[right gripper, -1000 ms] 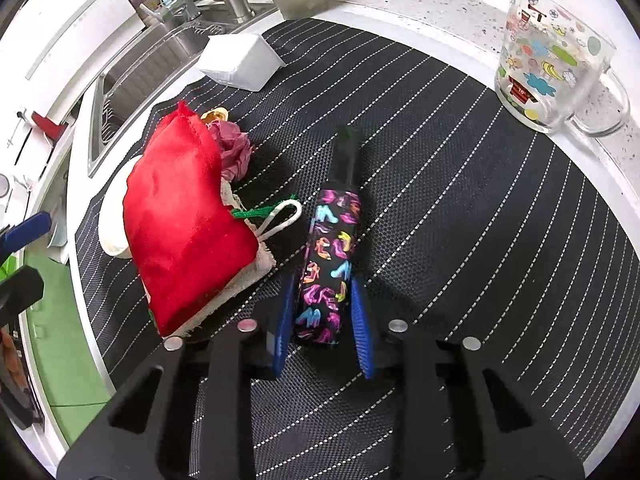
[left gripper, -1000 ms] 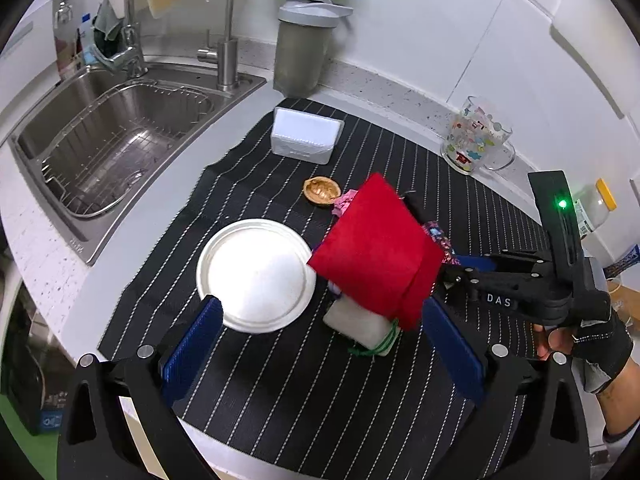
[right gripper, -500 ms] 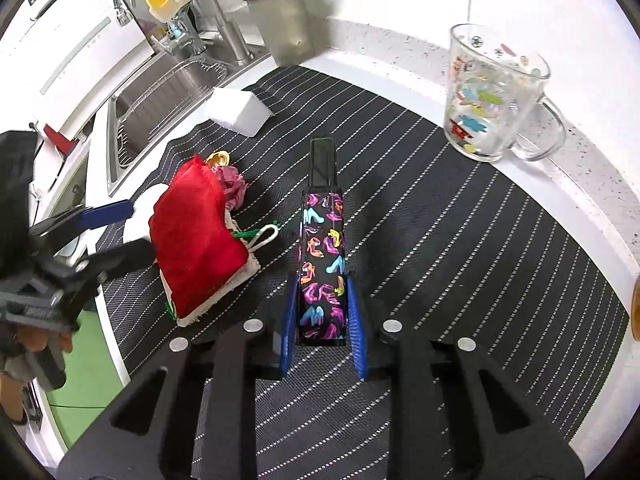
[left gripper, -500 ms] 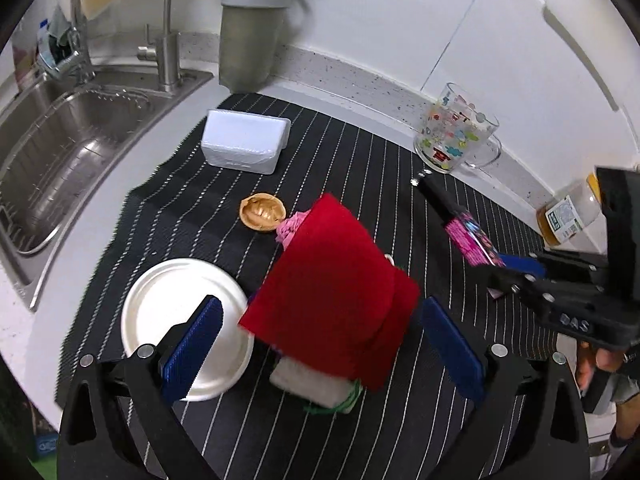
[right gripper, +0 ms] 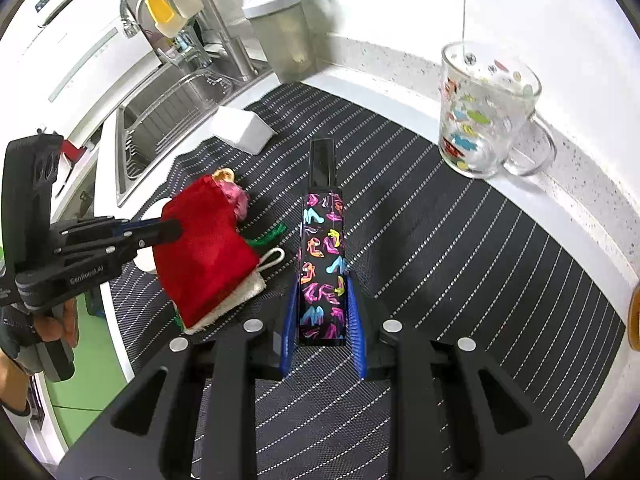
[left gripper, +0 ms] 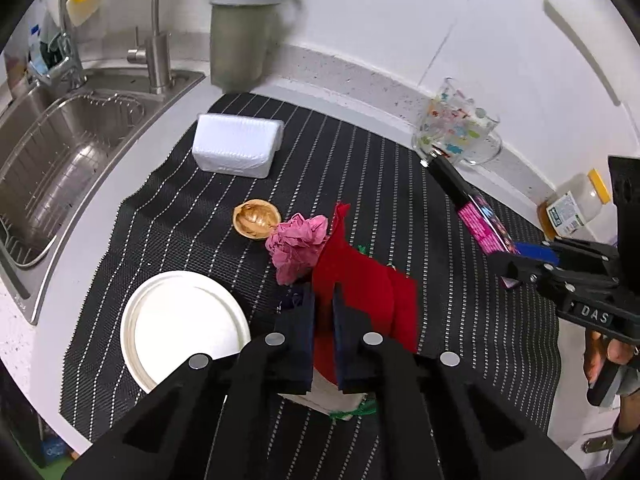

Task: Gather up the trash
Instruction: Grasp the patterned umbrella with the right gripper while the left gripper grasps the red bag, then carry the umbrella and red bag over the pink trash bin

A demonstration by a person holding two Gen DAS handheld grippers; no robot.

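White plate (left gripper: 182, 320) at left on striped mat (left gripper: 180, 216). Left gripper (left gripper: 322, 312) clamped on red bag (left gripper: 360, 292), with pink crumpled paper (left gripper: 298, 242) and walnut shell (left gripper: 256, 220) just beyond. Right gripper (right gripper: 323, 312) pinching patterned tube (right gripper: 323, 264). Glass mug (right gripper: 480, 112) far right.

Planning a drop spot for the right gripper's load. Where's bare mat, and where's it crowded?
Free: the striped mat between the shoe-print box in the right gripper and the glass mug; also mat between the white foam box and the mug. Crowded: around the red bag in the left gripper, with pink paper wad, walnut shell and white plate.
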